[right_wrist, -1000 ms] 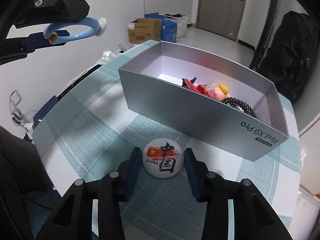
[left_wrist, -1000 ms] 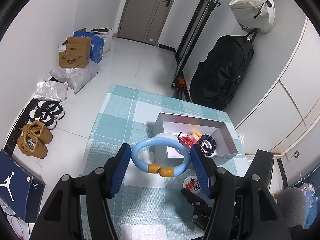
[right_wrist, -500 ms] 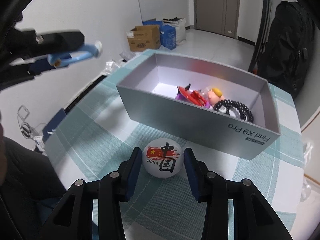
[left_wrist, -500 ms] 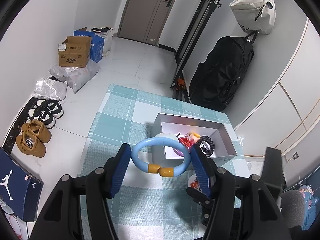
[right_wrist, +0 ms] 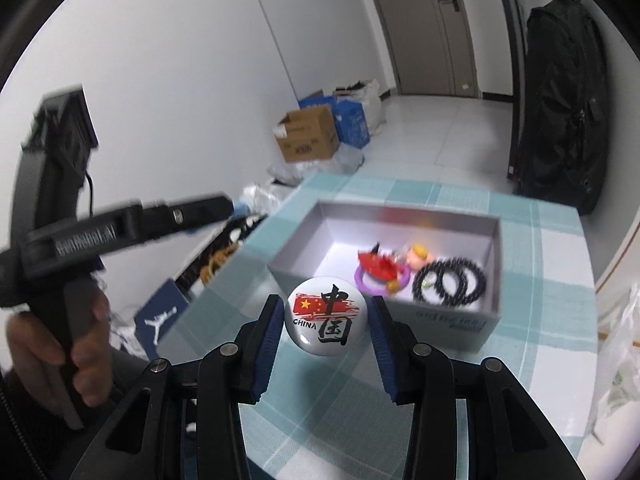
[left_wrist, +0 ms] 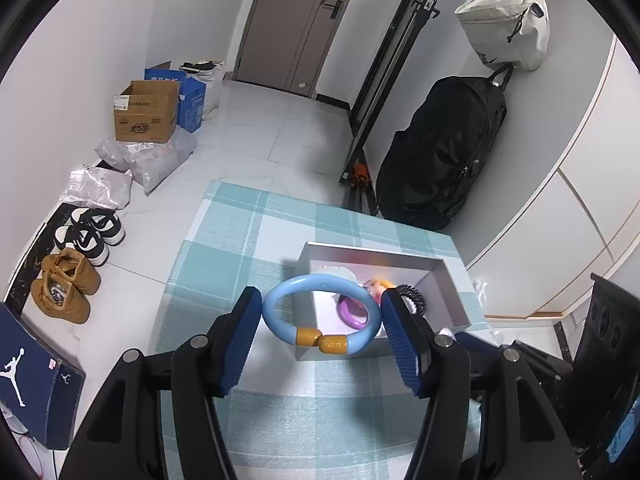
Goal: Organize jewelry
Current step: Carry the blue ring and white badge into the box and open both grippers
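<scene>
Box has beads etc; left gripper pinches blue ring, right gripper pinches badge, both not in yet.

White walls and a pale tiled floor are seen, closed at the far end by a grey-brown door. A cardboard box, a blue box, plastic bags and shoes are lined along the left wall. A black bag is leaned against the right wall, a white bag hung above it. The tabletop is covered in teal check cloth.
</scene>
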`<state>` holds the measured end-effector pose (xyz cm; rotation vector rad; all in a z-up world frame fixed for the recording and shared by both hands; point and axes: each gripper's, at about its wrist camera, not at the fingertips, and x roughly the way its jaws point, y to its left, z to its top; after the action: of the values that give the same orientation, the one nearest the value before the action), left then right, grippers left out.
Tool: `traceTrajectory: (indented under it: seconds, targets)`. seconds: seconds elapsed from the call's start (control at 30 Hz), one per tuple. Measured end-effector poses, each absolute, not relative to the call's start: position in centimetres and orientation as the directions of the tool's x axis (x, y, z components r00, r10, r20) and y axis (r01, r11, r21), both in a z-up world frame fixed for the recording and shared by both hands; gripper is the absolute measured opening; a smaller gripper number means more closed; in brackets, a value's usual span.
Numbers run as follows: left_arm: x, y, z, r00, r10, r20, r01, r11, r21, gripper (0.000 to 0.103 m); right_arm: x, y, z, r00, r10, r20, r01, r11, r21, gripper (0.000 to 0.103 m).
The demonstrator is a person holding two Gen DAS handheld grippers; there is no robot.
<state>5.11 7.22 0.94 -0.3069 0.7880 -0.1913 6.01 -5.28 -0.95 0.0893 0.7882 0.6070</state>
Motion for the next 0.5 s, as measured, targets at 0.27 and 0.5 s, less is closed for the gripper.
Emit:
traceTrajectory:
  seconds: [0.27,0.5]
  targets:
    - [6.1,5.2,1.0,0.684,-0.304,-0.663,0.089,0.937,-0.337,0.057,8.2,-7.7,0.6,0.573,0.571,-0.587,-0.394,0.821,0.413,0.042]
    - [7.5,3.6,0.7,0.659,-0.330,-0.677,0.109,0.931,-0.347,0.057,10.4,-9.2,0.2,0.572,0.573,-0.587,-0.327,0.816,0.478,0.042]
